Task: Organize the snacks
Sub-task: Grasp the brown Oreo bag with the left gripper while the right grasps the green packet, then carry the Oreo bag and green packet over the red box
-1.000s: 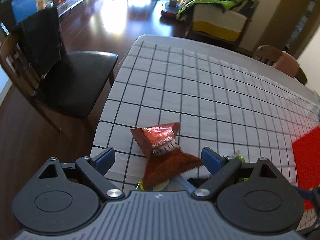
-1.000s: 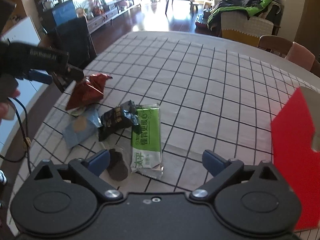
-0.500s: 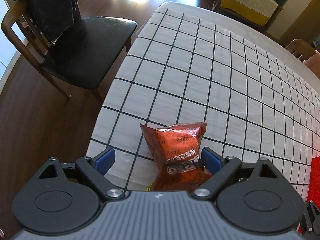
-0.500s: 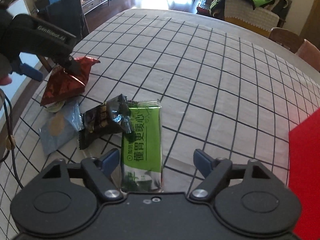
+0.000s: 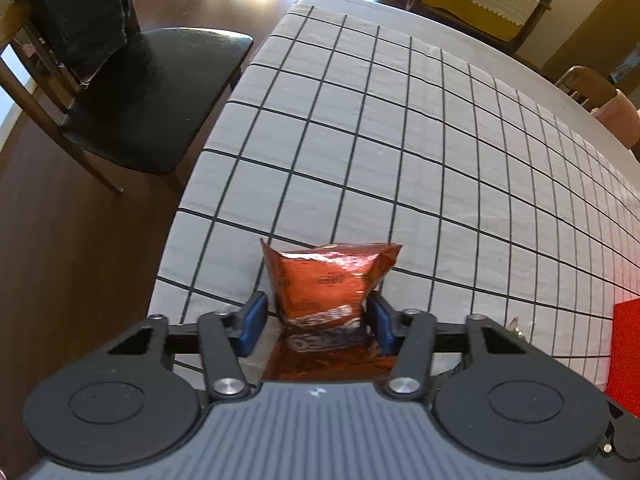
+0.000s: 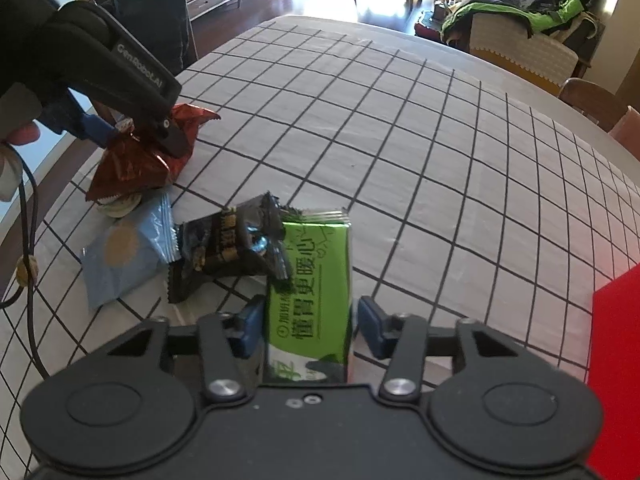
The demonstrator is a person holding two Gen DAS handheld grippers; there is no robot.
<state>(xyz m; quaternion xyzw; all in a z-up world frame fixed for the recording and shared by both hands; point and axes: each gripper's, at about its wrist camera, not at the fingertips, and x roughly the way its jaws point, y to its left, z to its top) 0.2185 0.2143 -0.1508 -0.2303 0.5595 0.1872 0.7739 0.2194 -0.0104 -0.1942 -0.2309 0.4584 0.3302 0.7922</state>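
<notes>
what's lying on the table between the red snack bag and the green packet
In the right wrist view, a black packet and a blue packet lie between the red bag and the green packet.

The tablecloth (image 6: 400,140) is pale grey-white, ruled in a thin black grid. On it lie a shiny copper-red packet (image 5: 328,280), a bright green wrapper (image 6: 310,288) with dark lettering, a black packet (image 6: 232,248) with gold print, and a pale blue sachet (image 6: 124,256) bearing a tan disc. A flat red sheet (image 6: 616,360) edges the cloth.

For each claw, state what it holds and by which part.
Both have just been closing. Left claw: red snack bag, pinched across its sides. Right claw: green packet, by its near end.
</notes>
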